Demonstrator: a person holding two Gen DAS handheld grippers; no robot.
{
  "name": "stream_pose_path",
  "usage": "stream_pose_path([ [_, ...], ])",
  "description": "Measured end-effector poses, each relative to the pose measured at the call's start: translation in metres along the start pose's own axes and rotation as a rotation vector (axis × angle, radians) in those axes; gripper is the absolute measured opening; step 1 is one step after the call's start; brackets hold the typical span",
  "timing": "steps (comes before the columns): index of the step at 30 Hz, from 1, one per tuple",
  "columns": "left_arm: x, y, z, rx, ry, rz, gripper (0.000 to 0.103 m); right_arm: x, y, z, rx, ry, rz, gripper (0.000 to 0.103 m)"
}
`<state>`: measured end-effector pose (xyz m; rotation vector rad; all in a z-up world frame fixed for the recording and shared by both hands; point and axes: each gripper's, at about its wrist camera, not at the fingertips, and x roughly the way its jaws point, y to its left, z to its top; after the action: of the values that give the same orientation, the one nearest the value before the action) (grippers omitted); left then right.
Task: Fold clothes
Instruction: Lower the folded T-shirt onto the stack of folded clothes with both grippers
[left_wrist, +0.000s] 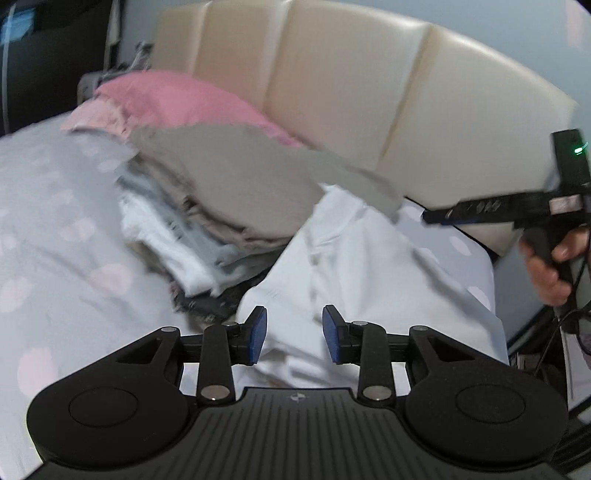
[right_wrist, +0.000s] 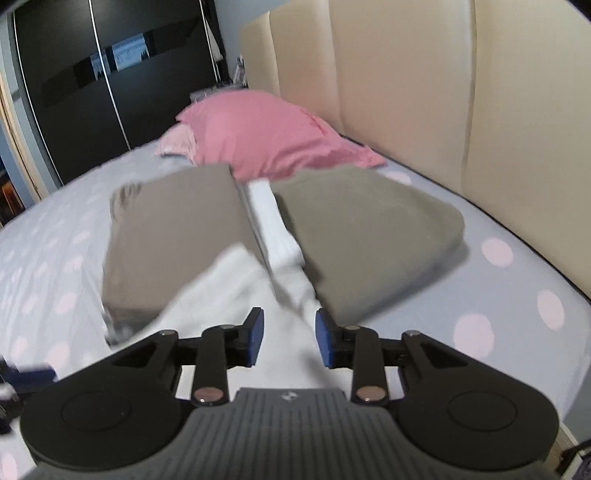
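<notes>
A white garment (left_wrist: 369, 258) lies rumpled on the bed, right under my left gripper (left_wrist: 294, 334). Its blue pads stand apart and open, with the white cloth showing in the gap but not pinched. In the right wrist view the same white garment (right_wrist: 236, 291) runs beneath my right gripper (right_wrist: 290, 338), which is also open over it. A hand (left_wrist: 546, 269) holds the right gripper (left_wrist: 430, 218) at the right edge of the left wrist view. To the left sits a stack of folded clothes (left_wrist: 207, 229) topped by a taupe piece (left_wrist: 240, 177).
Two taupe folded pieces (right_wrist: 173, 240) (right_wrist: 369, 232) flank the white cloth. A pink pillow (right_wrist: 266, 136) lies behind them against the cream padded headboard (right_wrist: 443, 92). The dotted lilac bedsheet (right_wrist: 498, 314) spreads on both sides. A dark wardrobe (right_wrist: 92, 92) stands beyond the bed.
</notes>
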<state>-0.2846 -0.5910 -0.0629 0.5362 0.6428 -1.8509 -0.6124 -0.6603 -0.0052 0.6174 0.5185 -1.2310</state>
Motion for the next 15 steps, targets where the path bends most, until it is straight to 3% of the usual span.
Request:
stream_pose_path([
  [7,0.020,-0.039,0.004,0.091,-0.004,0.010,0.030,0.029,0.008,-0.007,0.055,0.005,0.043,0.027],
  [10,0.040,-0.038,0.001,0.091,0.038,0.032,0.030,0.054,0.018,-0.001,0.071,0.007,0.079,0.027],
  [13,0.057,-0.029,-0.006,0.074,0.065,0.034,0.030,0.086,0.018,0.000,0.096,0.049,0.050,0.026],
  [15,0.065,-0.023,-0.010,0.067,0.070,0.037,0.031,0.106,0.011,-0.003,0.123,0.090,0.028,0.012],
])
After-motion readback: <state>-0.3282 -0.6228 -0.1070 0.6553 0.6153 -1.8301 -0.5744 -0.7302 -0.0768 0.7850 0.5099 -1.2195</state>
